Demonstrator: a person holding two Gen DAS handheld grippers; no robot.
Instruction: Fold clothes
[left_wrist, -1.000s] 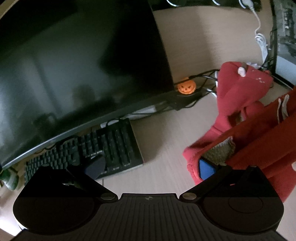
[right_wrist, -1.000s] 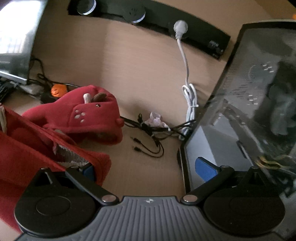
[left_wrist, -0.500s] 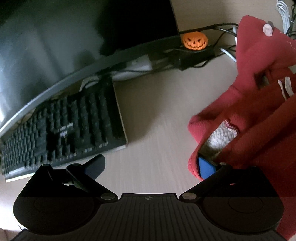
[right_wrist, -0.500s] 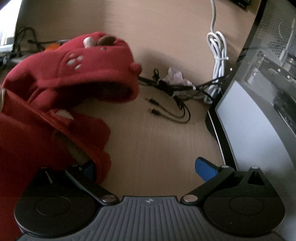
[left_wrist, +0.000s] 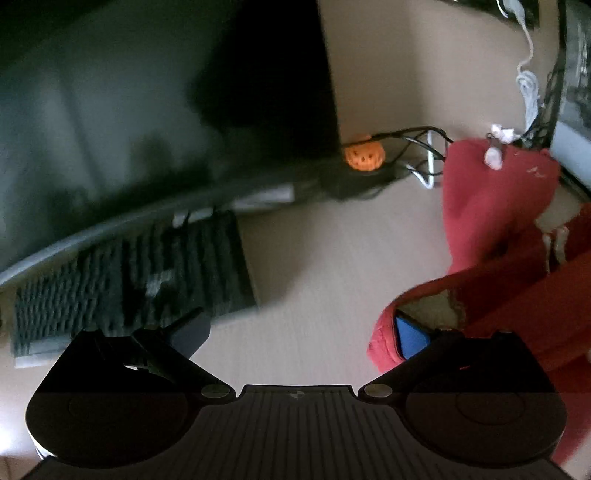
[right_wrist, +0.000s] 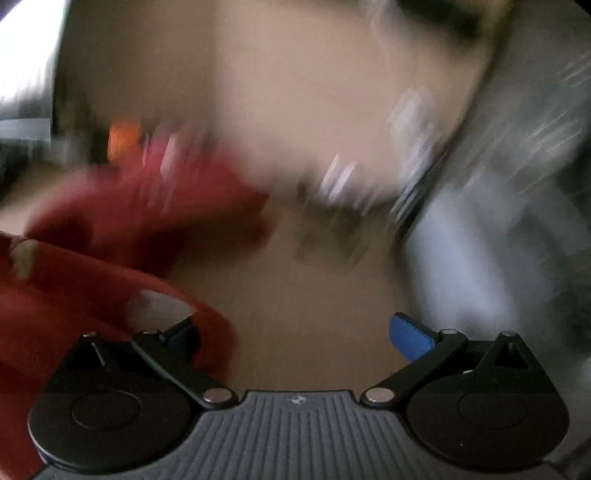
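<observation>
Left gripper spread wide, fingers far apart; right blue pad tucked into a red cuff, left pad dark and free over the desk. Nothing pinched between the two. Red garment draped along the right of the left view, hood end reaching back toward a small orange pumpkin and a tangle of cables; lower part cut off by the frame edge and by the gripper body. Pale lining just visible inside the cuff. Black monitor filling the upper left, a dark keyboard beneath it — both smeared, keys unreadable.

Right view heavily blurred. Right gripper also wide apart: right blue pad bare over the desk, left pad half buried in red fabric, with no closing on it. Orange smudge at upper left — likely the pumpkin. Grey mass at right too streaked to identify; white streaks nearby equally unclear.
</observation>
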